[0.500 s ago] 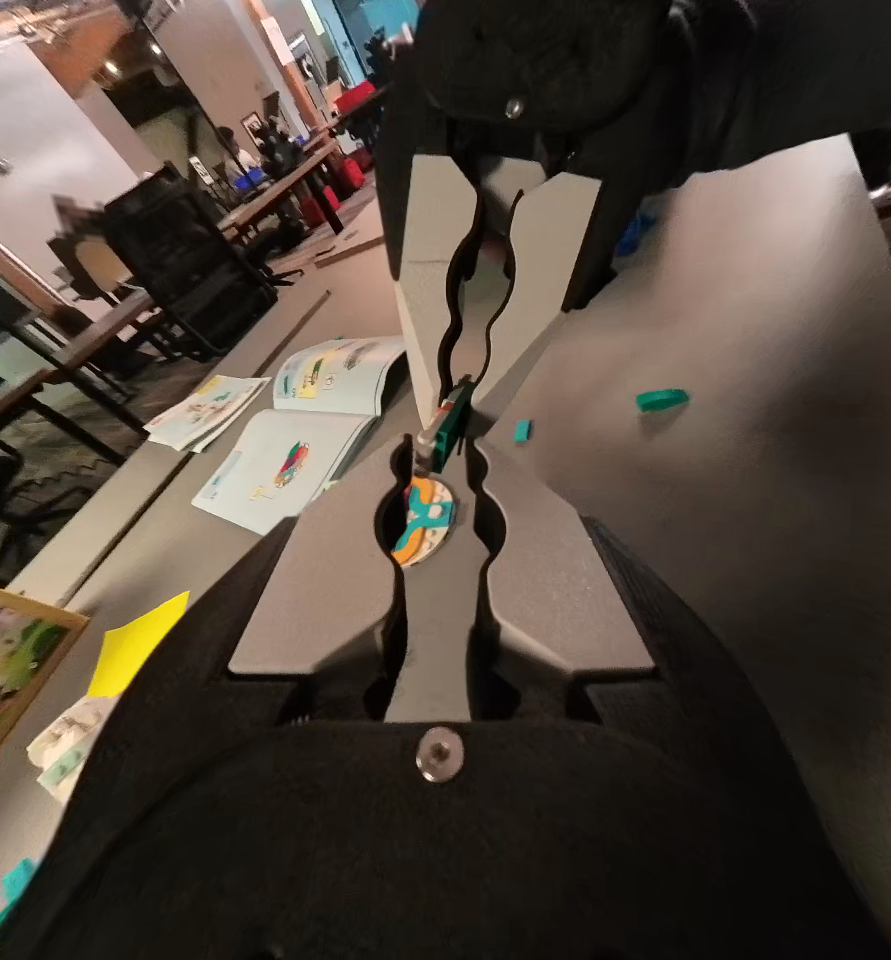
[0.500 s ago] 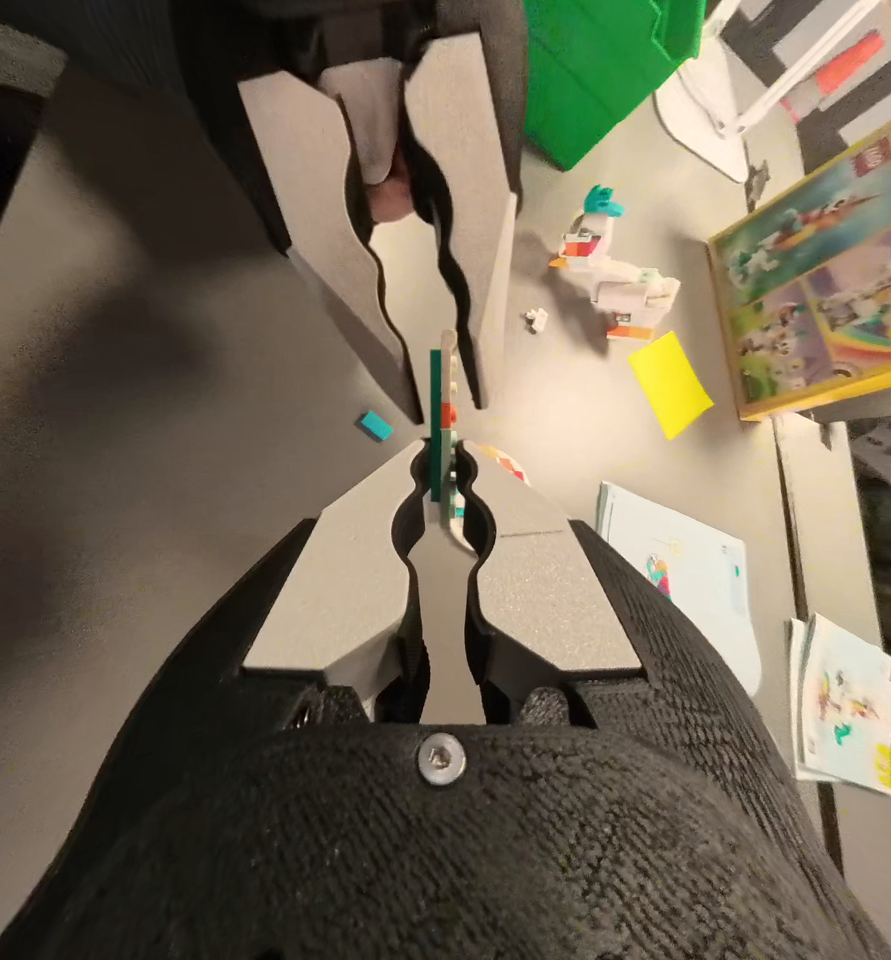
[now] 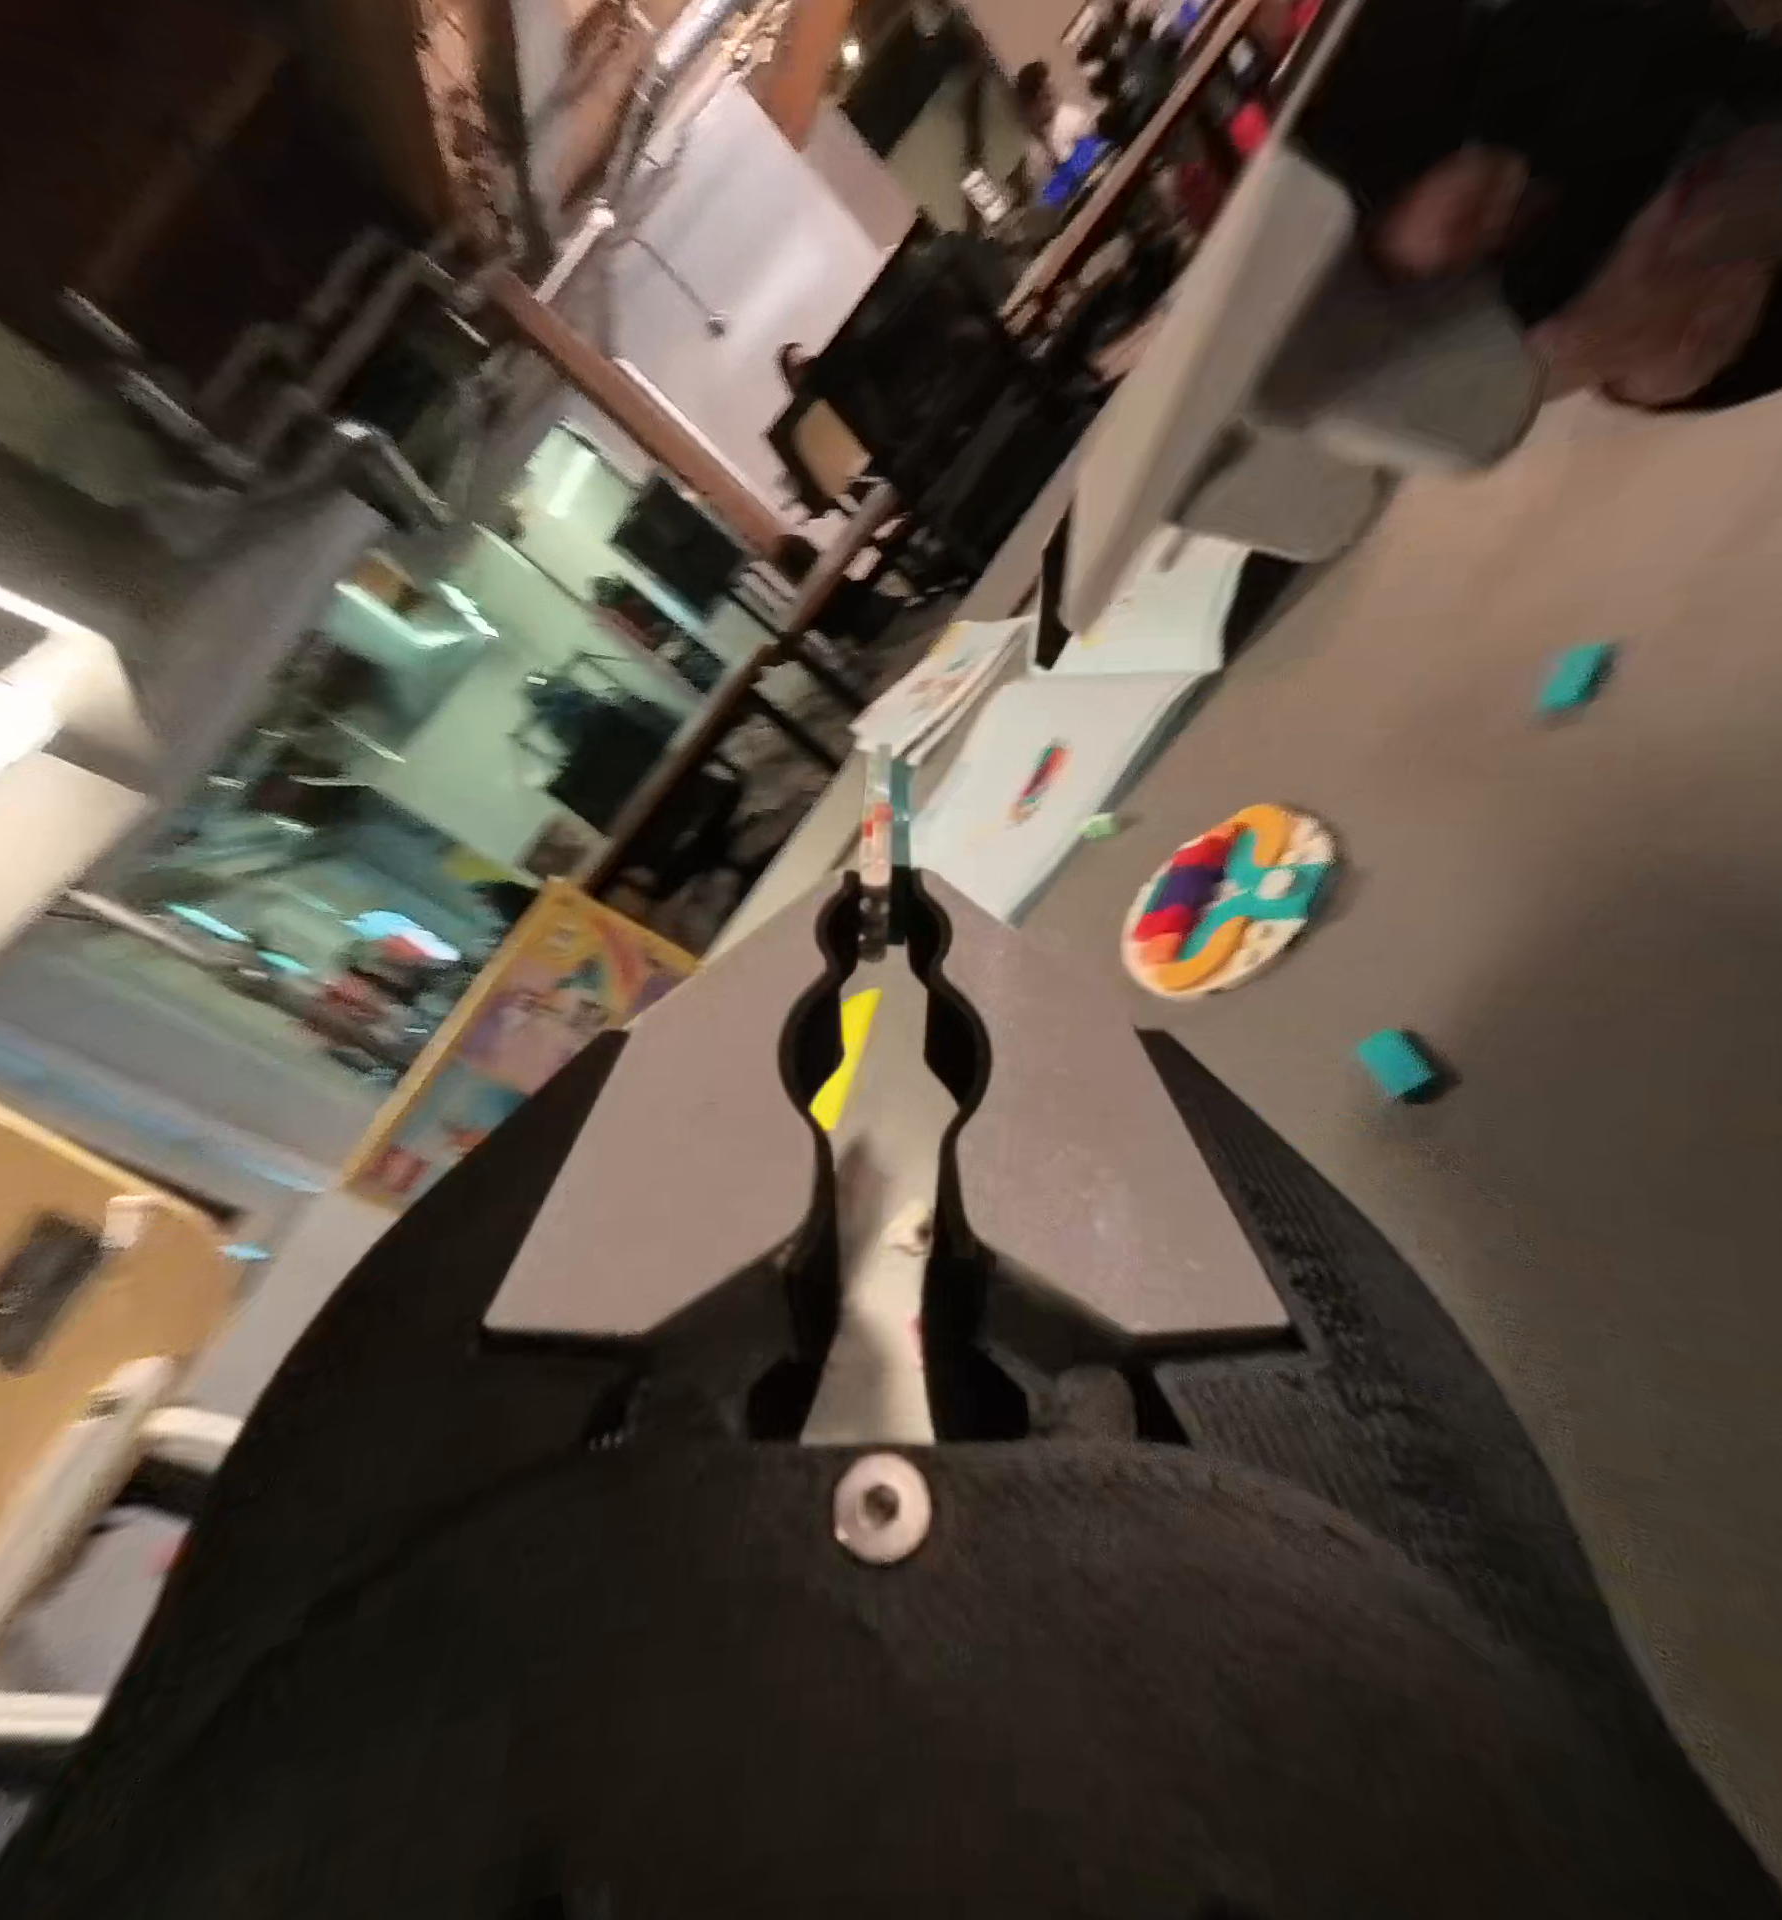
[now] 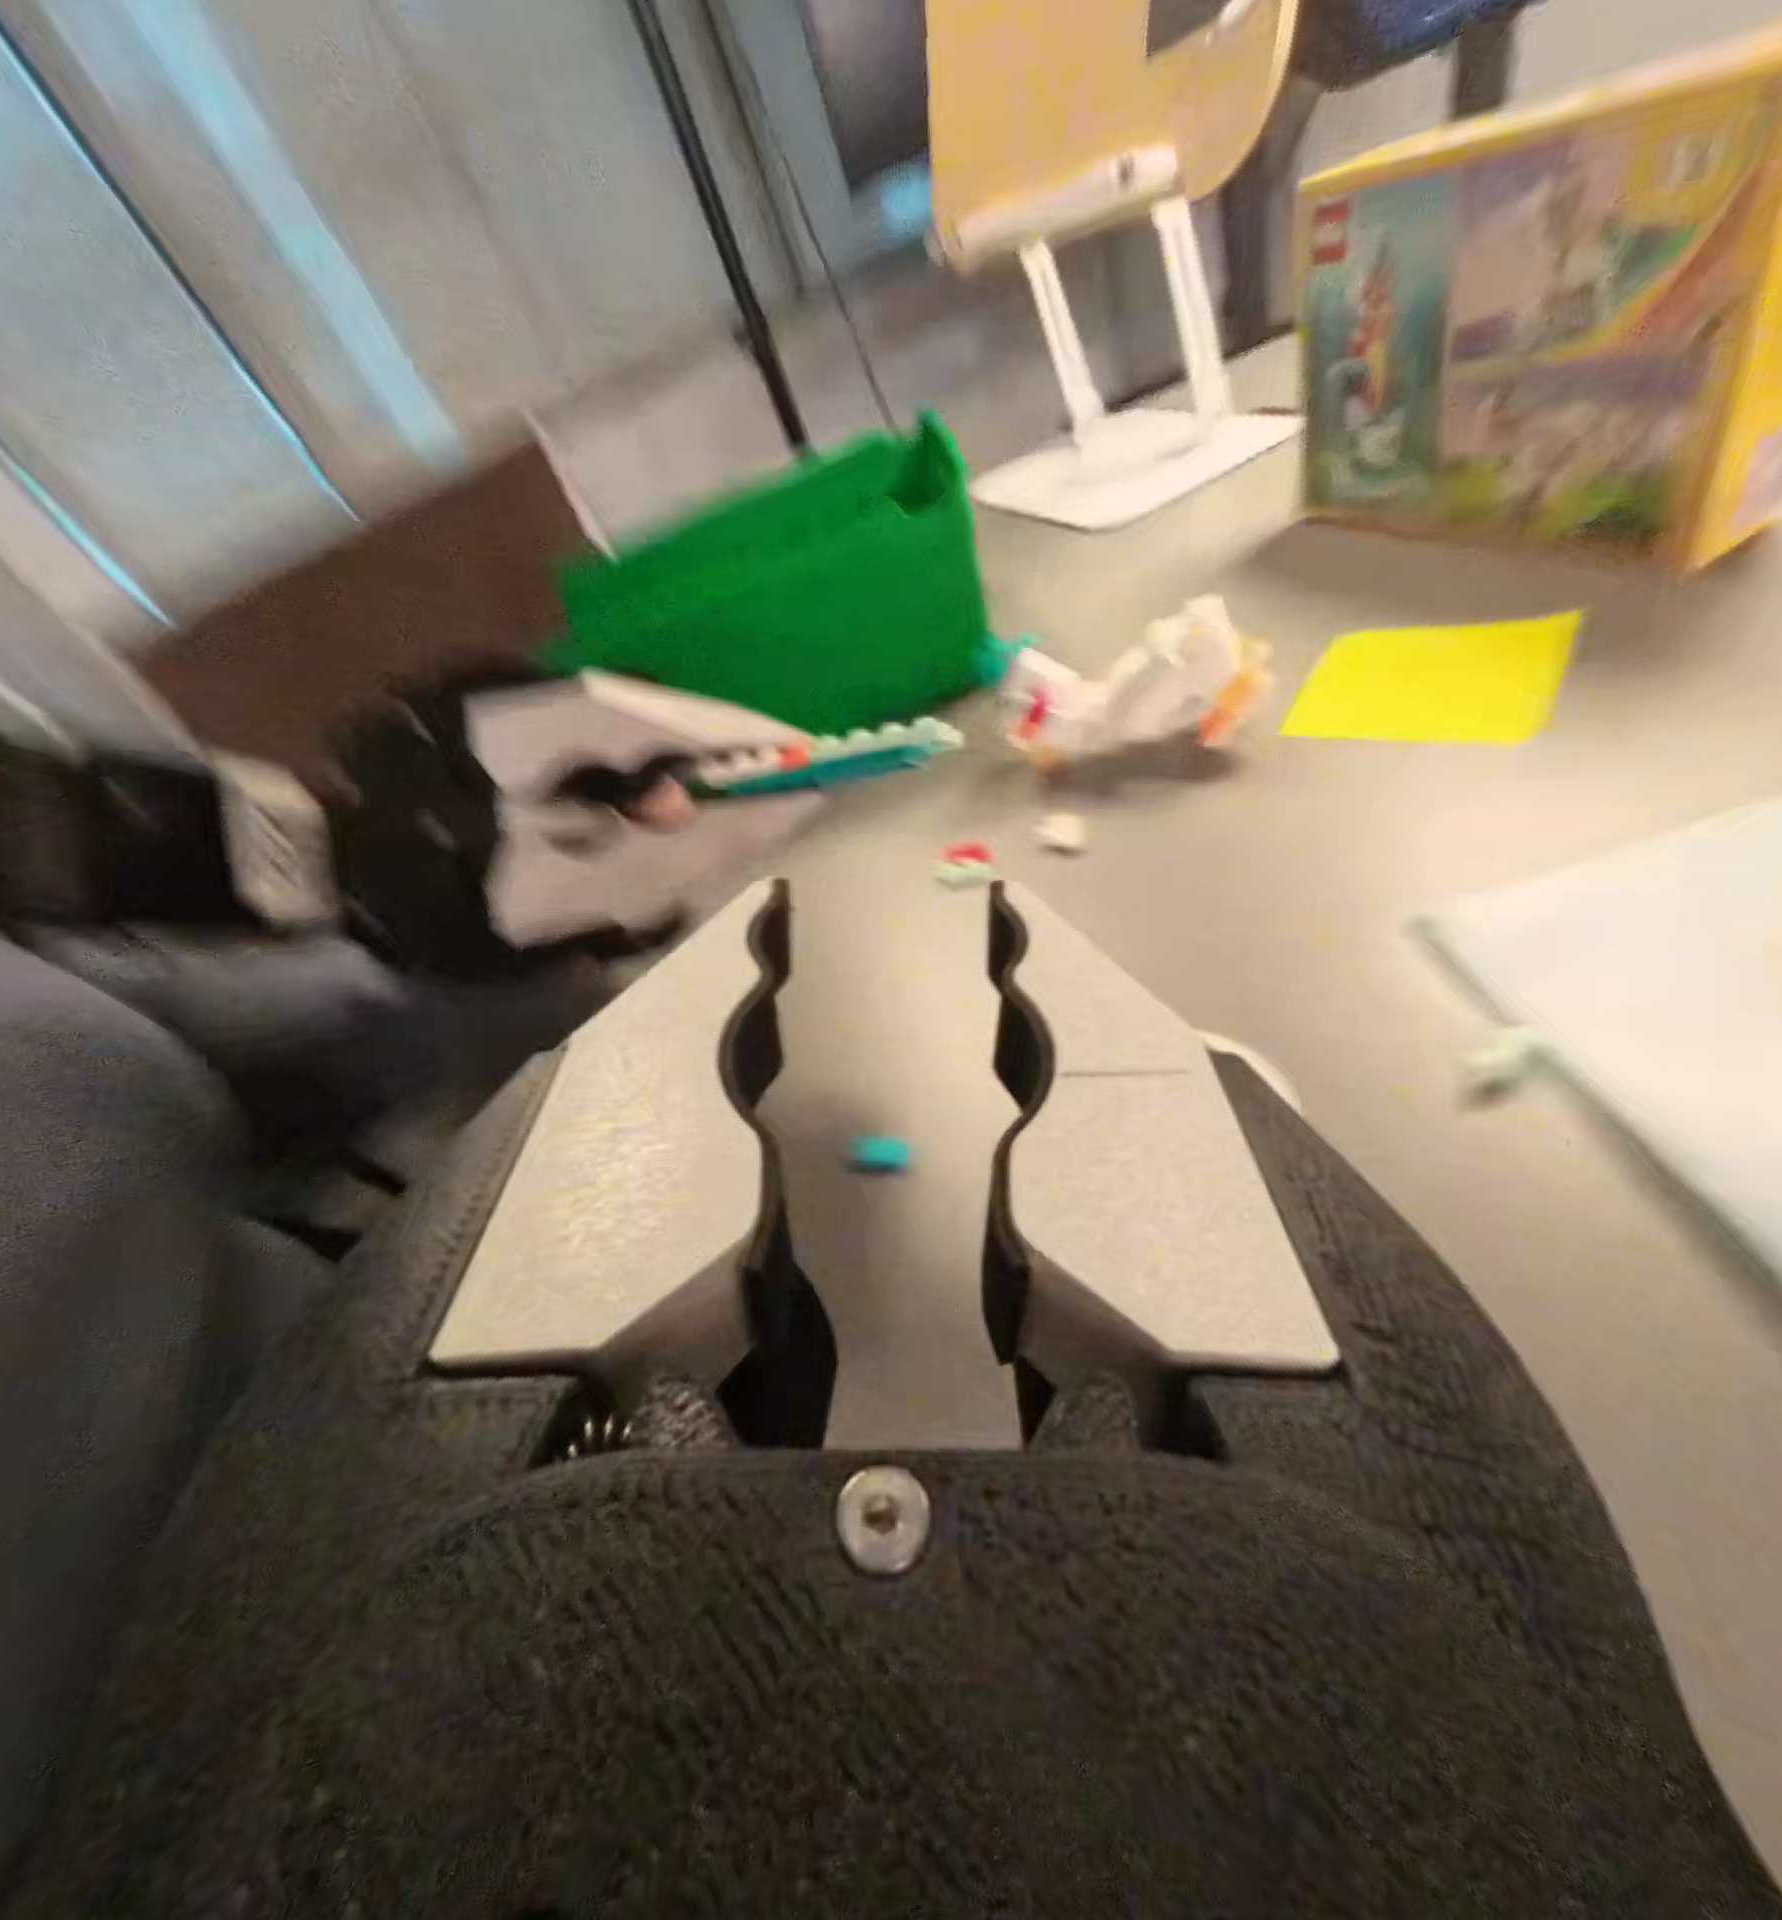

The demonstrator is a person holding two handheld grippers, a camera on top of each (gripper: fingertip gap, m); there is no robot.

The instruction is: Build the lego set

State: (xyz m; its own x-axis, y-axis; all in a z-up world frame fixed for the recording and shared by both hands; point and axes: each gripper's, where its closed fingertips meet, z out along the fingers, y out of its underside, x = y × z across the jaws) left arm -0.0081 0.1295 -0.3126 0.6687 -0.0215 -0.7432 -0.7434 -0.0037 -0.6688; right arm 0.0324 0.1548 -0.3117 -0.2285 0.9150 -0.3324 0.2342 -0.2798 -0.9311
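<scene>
My left gripper (image 3: 882,906) is shut on a thin lego strip (image 3: 887,821) of teal, white and red plates that sticks out past its tips. The right wrist view shows that gripper (image 4: 554,769) from the side, holding the strip (image 4: 835,750) above the table. My right gripper (image 4: 887,899) is open and empty, off to the side of the strip. It shows blurred at the upper right of the left wrist view (image 3: 1230,416). A round multicoloured lego disc (image 3: 1230,899) lies on the grey table. Both views are motion-blurred.
Loose teal bricks (image 3: 1396,1062) (image 3: 1573,675) (image 4: 879,1151) lie on the table. A small red and white piece (image 4: 965,862), a white lego animal (image 4: 1126,696), a green bin (image 4: 783,592), a yellow note (image 4: 1438,675), the set's box (image 4: 1573,353) and open booklets (image 3: 1053,769) are around. My left tips are roughly 15 cm from the white lego animal (image 4: 1126,696).
Both grippers held the strip tip to tip. The right gripper has let go, opened and drawn away. The left gripper has kept the strip and swung aside with it.
</scene>
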